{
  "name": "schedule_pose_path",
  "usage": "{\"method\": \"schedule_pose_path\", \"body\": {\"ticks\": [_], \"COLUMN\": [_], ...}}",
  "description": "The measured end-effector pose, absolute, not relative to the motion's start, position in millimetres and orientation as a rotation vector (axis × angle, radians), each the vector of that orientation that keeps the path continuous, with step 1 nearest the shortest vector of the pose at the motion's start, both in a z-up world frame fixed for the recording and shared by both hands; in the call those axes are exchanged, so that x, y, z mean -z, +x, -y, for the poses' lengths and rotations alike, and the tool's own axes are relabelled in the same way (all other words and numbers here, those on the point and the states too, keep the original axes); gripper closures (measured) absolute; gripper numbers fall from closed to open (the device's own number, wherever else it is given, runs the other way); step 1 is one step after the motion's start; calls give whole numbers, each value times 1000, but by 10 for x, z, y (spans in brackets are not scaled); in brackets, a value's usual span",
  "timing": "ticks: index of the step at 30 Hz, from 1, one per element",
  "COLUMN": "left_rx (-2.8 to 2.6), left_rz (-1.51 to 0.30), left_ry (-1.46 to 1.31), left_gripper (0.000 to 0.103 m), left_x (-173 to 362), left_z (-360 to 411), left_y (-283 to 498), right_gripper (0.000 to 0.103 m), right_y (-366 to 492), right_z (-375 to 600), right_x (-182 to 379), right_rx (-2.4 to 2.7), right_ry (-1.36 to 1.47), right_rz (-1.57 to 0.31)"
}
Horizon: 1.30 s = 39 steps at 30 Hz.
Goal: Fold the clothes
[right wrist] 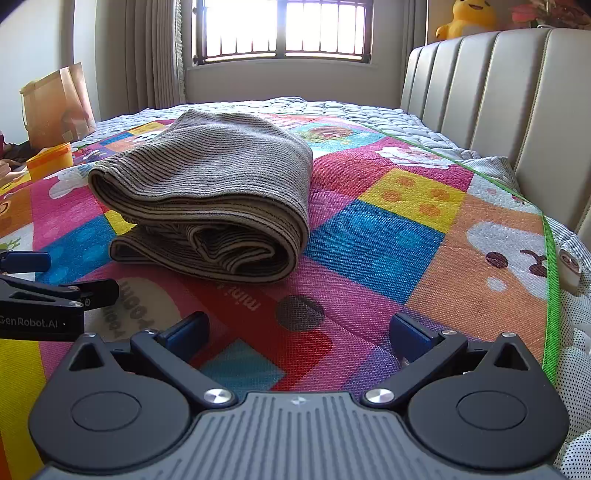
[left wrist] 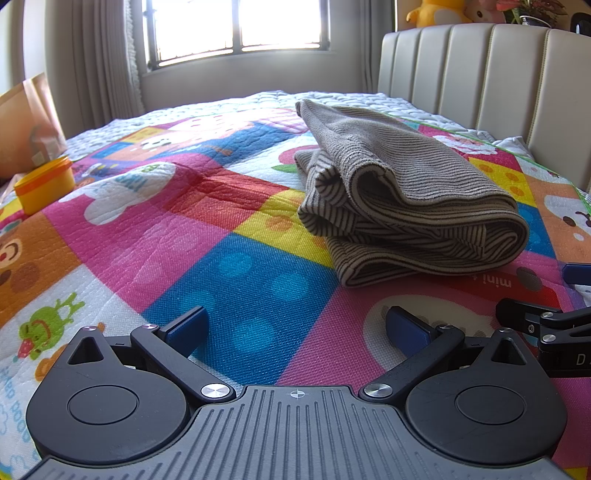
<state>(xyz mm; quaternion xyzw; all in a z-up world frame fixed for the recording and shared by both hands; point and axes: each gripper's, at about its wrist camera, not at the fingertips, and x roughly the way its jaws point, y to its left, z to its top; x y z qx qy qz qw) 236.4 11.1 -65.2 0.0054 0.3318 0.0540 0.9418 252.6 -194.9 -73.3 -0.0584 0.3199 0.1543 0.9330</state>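
Note:
A grey striped garment (left wrist: 402, 192) lies folded in a thick bundle on the colourful play mat (left wrist: 221, 229) on the bed. It also shows in the right wrist view (right wrist: 218, 192), ahead and to the left. My left gripper (left wrist: 297, 328) is open and empty, low over the mat, short of the garment. My right gripper (right wrist: 299, 328) is open and empty, also low over the mat (right wrist: 388, 236) in front of the garment. Each gripper shows at the edge of the other's view: the right gripper at the right edge, the left gripper at the left edge.
A padded headboard (left wrist: 480, 81) runs along the right side. A yellow tub (left wrist: 44, 184) and a brown paper bag (left wrist: 26, 122) sit at the far left. A window (right wrist: 284, 29) and curtains are behind the bed. The mat's green edge (right wrist: 550, 295) borders the bedding on the right.

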Motion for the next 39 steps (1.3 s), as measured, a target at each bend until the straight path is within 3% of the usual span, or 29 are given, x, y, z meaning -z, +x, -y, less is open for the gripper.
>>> {"method": "schedule_pose_path", "body": {"ticks": [19,25,39], "left_rx": [-118,-157,-186], "left_rz": [-682,-786,-750], "left_ry": [40,-95,-47], "left_gripper": [0,0,0], "left_x": [654,554,602], "left_z": [-63,-125,-32], "left_y": [2379,2410,2359], "right_gripper": [0,0,0], "right_y": [2521,2518,2526], "right_z": [1961,1951,1939], "right_x": [751,747,746], "right_rx": [-319,-318,-313], "right_ry": [-111,-111,-122], "right_rz": [-647,-650,-651]}}
